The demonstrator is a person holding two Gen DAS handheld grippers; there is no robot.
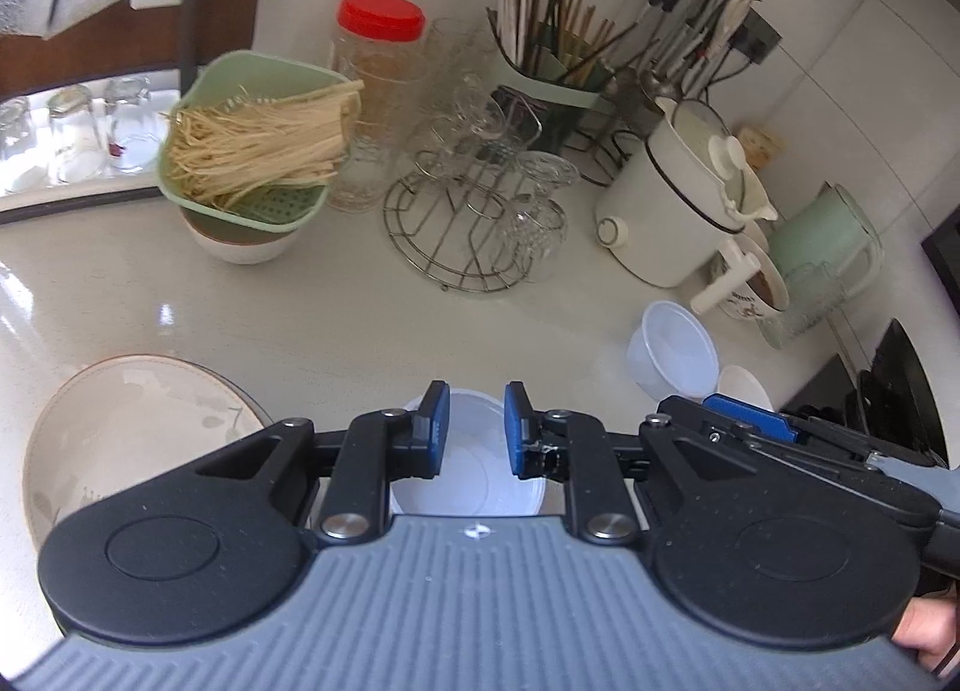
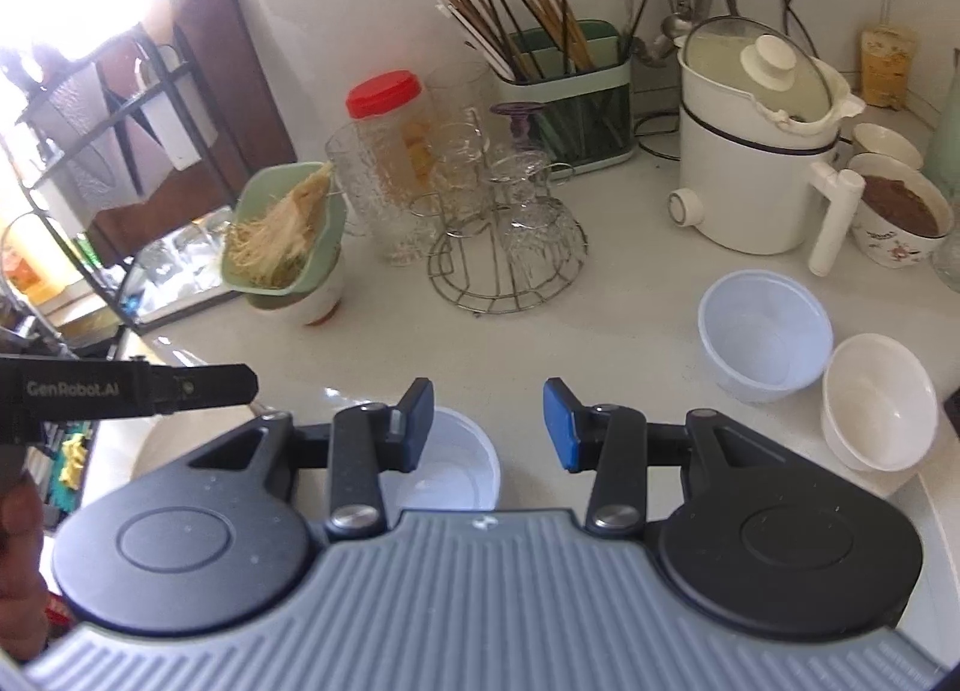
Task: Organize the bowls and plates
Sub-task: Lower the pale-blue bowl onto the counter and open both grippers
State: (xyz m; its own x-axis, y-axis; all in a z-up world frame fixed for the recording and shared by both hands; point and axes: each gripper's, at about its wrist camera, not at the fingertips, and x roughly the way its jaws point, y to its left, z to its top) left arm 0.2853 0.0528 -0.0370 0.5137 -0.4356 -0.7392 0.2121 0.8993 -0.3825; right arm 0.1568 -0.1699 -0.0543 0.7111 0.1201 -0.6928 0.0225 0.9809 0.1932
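A white plastic bowl stands on the counter below my left gripper. The blue pads are a narrow gap apart with nothing between them, so it is open. A cream plate lies to its left on a darker plate. My right gripper is open and empty above the same plastic bowl. A translucent plastic bowl and a white ceramic bowl sit to the right. The right gripper shows at the right of the left wrist view. The left gripper shows edge-on at the left of the right wrist view.
A green colander of noodles rests on a bowl at the back left. Behind stand a red-lidded jar, a wire rack of glasses, a chopstick holder, a white electric pot, a filled mug and a green kettle.
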